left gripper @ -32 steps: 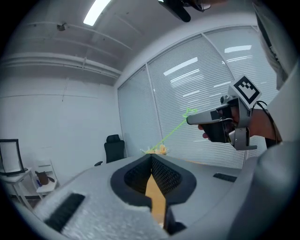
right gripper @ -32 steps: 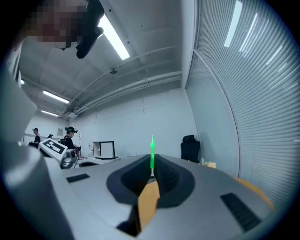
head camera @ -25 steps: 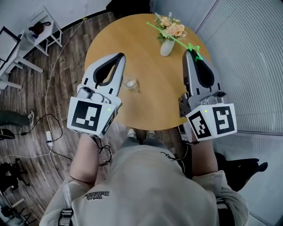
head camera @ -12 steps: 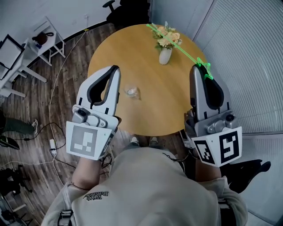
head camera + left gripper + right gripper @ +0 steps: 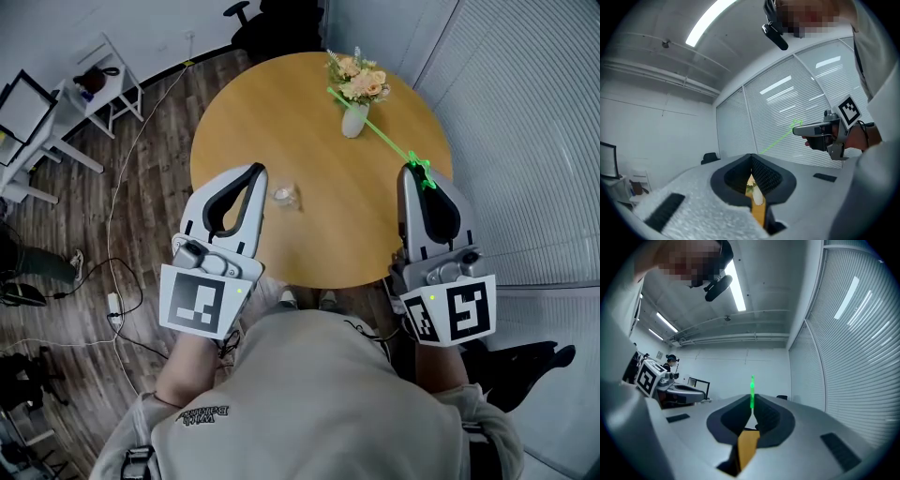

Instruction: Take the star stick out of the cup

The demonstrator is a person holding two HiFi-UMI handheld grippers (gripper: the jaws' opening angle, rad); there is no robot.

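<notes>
- Head view is showing the round table [image 5: 281,103] spreading out ahead of both tools.
- The right gripper [image 5: 411,170] is hovering over the table's right side, its jaws pressing together on the star stick [image 5: 375,131]. In the right gripper view the green shaft [image 5: 752,392] is rising straight out of the pinched tips.
- The left gripper [image 5: 257,172] is hanging roughly level with it on the other side, jaws closed with nothing in them.
- A vase of flowers [image 5: 354,119] is standing ahead and to the left of the right gripper's tips. The stick is crossing in front of it; I cannot tell if they are touching.
- The cup [image 5: 284,196] is sitting just right of the left gripper's tips and well apart to the left of the right gripper. It is looking empty.
- The stick's long axis is running forward and leftward from the right tips, with the star end at the grip and the far end beyond the vase. It is already clear of the cup, so I judge any coming move is depending on keeping that shaft off the flowers.
</notes>
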